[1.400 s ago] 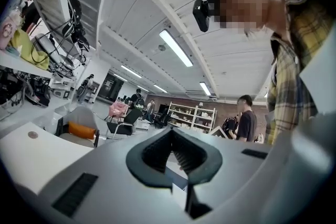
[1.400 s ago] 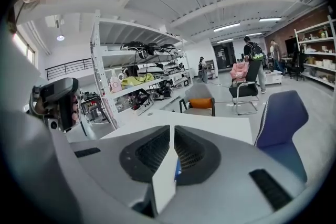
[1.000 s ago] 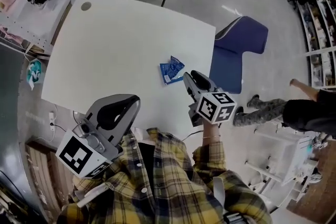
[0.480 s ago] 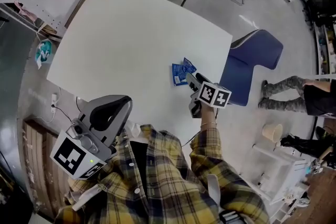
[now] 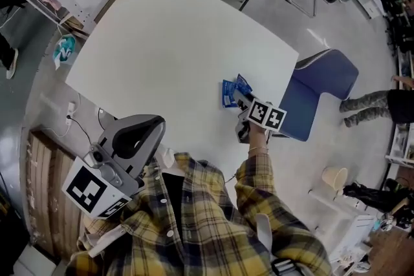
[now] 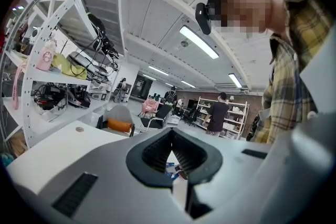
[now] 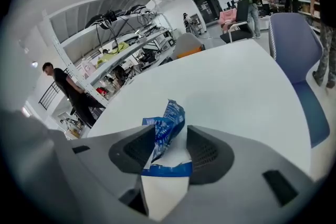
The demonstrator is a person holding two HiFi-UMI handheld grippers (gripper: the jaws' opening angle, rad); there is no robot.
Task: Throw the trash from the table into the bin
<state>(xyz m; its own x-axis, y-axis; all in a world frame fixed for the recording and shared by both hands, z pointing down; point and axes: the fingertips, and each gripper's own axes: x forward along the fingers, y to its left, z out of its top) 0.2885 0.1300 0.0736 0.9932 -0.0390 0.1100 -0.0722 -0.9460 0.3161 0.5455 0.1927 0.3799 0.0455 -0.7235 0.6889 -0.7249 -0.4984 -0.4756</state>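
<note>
right gripper [image 7: 172, 135] is down over the blue wrapper [image 5: 228, 90], jaws spread wide and just closing in a bit, wrapper standing between the pads but not pinched yet. For a clean grab: keep the tips low on the table [image 5: 162, 42], centre the crumpled upright part, squeeze fully before lifting, since thin foil will likely slip out of a half grip. Wrapper sits near the table's right edge. It's shiny blue with white print, creased, one end sticking up, flat white-and-blue part underneath. left gripper [image 6: 171, 139] has its jaws pressed together, empty, off the table's near edge. Bin not in view
</note>
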